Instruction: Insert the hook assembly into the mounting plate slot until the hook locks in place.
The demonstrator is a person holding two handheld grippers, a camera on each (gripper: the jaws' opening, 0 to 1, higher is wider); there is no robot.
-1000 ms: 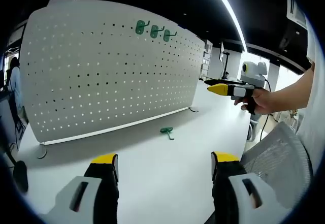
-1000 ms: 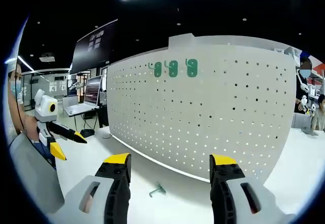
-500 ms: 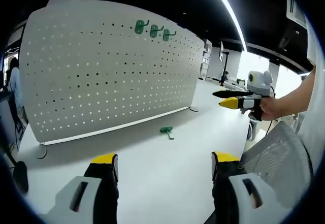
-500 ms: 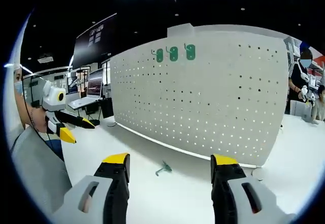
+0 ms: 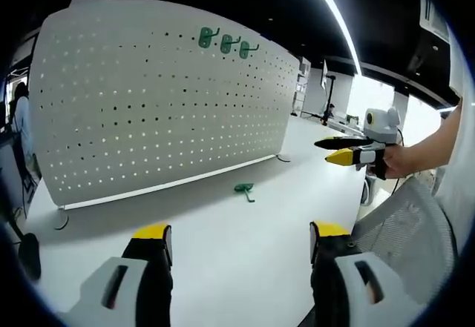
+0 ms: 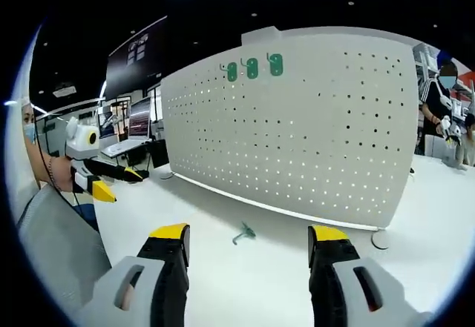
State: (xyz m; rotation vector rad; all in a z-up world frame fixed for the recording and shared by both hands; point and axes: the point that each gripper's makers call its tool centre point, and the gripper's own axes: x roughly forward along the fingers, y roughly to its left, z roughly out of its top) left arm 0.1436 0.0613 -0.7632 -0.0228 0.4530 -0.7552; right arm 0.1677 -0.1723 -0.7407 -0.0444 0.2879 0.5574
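- The bench (image 5: 245, 245) is a plain white surface spreading ahead of both pairs of jaws.
- The perforated mounting plate (image 5: 148, 104) stands upright on the bench, well beyond the left gripper's jaws. In the right gripper view the mounting plate (image 6: 312, 127) rises ahead of those jaws too. Its feet are only partly visible at the ends.
- The left gripper (image 5: 236, 232) has its jaws wide apart with nothing between them. It also appears far left of the right jaws (image 6: 111, 182), held in a person's hand, its yellow tips apart.
- The right gripper (image 6: 247, 232) likewise stands wide open and empty. Right of the left jaws it appears again (image 5: 343, 150), gripped by a hand whose arm is cut off by the edge.
- Three green hooks (image 5: 223, 43) hang side by side near the plate's top edge, too small to make out in detail.
- The loose green hook assembly (image 5: 243, 190) lies on the bench in front of the plate, ahead of and between the left jaws; likewise (image 6: 243, 232) between the right jaws. Its shape is hard to read.
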